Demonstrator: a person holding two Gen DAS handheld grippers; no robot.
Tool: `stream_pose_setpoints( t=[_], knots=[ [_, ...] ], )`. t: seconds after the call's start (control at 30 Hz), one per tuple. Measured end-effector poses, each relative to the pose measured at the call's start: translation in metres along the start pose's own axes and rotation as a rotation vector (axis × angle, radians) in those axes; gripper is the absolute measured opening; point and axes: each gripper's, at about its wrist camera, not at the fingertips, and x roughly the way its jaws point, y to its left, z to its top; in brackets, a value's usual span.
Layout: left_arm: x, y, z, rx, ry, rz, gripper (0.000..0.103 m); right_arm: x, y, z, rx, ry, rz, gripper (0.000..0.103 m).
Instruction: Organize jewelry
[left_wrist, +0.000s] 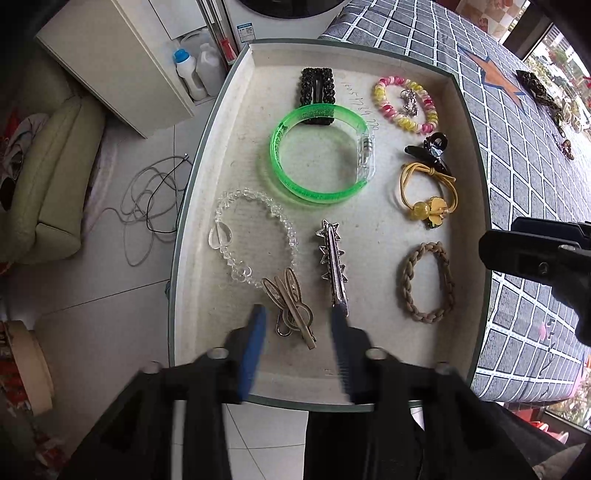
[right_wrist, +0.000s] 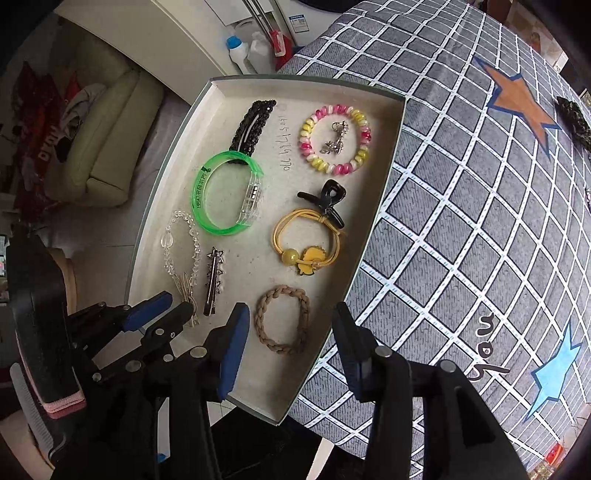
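Both the left gripper (left_wrist: 299, 317) and right gripper (right_wrist: 291, 325) are held open, empty, above the tray (left_wrist: 221, 155) of jewelry.

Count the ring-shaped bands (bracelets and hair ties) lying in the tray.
5: green bangle mid-tray, clear bead bracelet at the left wall, pink-yellow coil band at the far right, yellow hair tie below it, braided tan tie nearest. None looks hidden.

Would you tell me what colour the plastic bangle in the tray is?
Translucent bright green bangle, clearest in the left wrist view.
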Motion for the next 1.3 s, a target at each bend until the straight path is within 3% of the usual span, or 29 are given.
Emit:
stream_pose_setpoints(
  t=[0.03, 0.23, 0.3, 0.4, 1.3],
  knots=[
    [-0.004, 0.001, 0.0, -0.012, -0.021, 0.021, 0.103, -0.003, -0.002, -0.001, 0.008, -0.006, -0.006, 0.05],
    [-0.011, -0.001, -0.001, -0.02, -0.036, 0.012, 0.103, -0.012, -0.017, -0.005, 0.047, -0.019, -0.045, 0.052],
    [-0.013, -0.003, 0.001, -0.022, -0.031, 0.028, 0.103, -0.016, -0.018, -0.005, 0.042, -0.019, -0.068, 0.065],
    [-0.017, -0.006, 0.003, -0.027, -0.023, 0.042, 0.103, -0.019, -0.013, -0.002, 0.017, -0.034, -0.103, 0.077],
    [-0.034, 0.0, -0.001, -0.048, -0.059, 0.046, 0.103, -0.027, 0.004, 0.001, -0.05, -0.054, -0.16, 0.08]
  ],
)
